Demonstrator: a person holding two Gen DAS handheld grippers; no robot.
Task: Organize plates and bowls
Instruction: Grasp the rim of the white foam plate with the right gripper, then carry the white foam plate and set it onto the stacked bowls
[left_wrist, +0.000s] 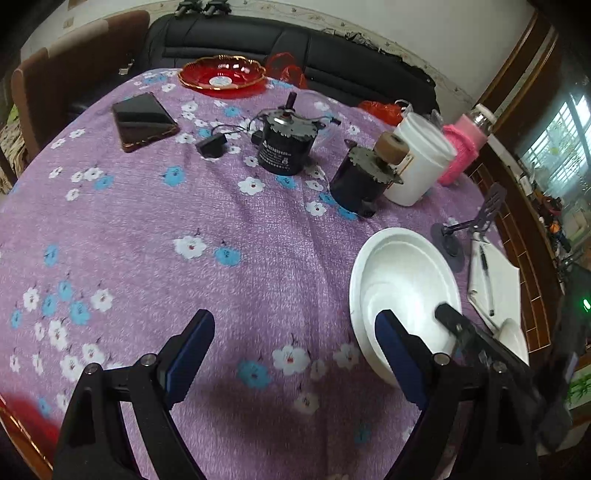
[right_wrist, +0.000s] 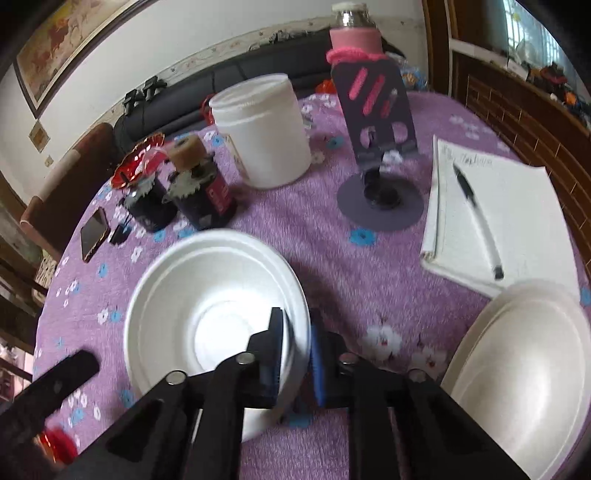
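Note:
A white foam bowl (right_wrist: 192, 295) sits upright on the purple flowered tablecloth (right_wrist: 332, 258). My right gripper (right_wrist: 297, 343) is shut on its near rim, one pad inside the bowl and one outside. In the left wrist view the same bowl (left_wrist: 402, 280) lies to the right, with the right gripper's finger (left_wrist: 452, 321) in it. My left gripper (left_wrist: 295, 336) hangs open over bare cloth just left of the bowl, holding nothing. A second white bowl (right_wrist: 517, 369) lies at the lower right and looks upside down. A red gold-rimmed dish (left_wrist: 221, 72) stands at the far edge.
Two black motors (left_wrist: 284, 147), a white tub (left_wrist: 417, 162), a pink-sleeved bottle (left_wrist: 461, 147), a purple phone stand (right_wrist: 380, 147), a notebook with a pen (right_wrist: 491, 221) and a phone (left_wrist: 142, 120) crowd the far and right side. Something red (left_wrist: 26, 421) shows at the near left edge.

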